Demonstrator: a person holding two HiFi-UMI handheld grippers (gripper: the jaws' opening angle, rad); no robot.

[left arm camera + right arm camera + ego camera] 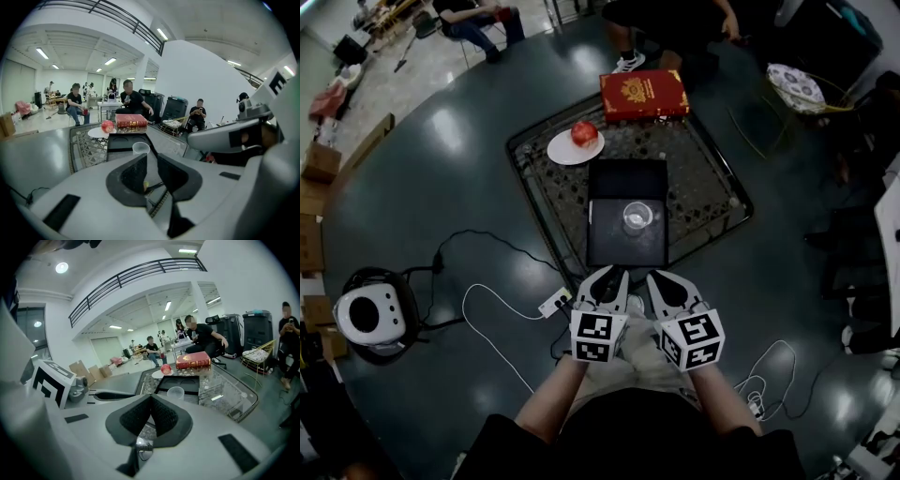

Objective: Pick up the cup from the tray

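Jaws of the left gripper [150, 157] sit a sliver apart with nothing between them. The right gripper [151, 397] has its jaws pressed together, empty. Both hover side by side at the near edge of the black tray [614, 248]. Clear cup [637, 217] stands upright on it, just ahead, untouched.

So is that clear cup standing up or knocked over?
Upright: the cup stands on its base on the black tray, its round open rim facing up, as seen from above and from both gripper views.
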